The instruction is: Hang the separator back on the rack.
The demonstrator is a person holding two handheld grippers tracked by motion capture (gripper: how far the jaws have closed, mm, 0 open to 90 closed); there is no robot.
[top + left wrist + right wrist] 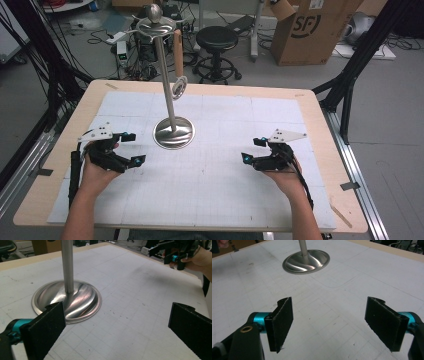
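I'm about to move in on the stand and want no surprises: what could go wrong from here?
1. The metal stand is tall on a small round base; a sideways knock from the left gripper, open close beside it, might tip it.
2. The wooden-handled utensil dangles from a top hook and may swing or slip off if the pole is jolted.

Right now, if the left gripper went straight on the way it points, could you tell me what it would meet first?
Probably nothing at once: the left gripper, jaws wide open, points over bare white mat. The metal stand lies left of that line; the right gripper sits far ahead, slightly right. Depth is uncertain.
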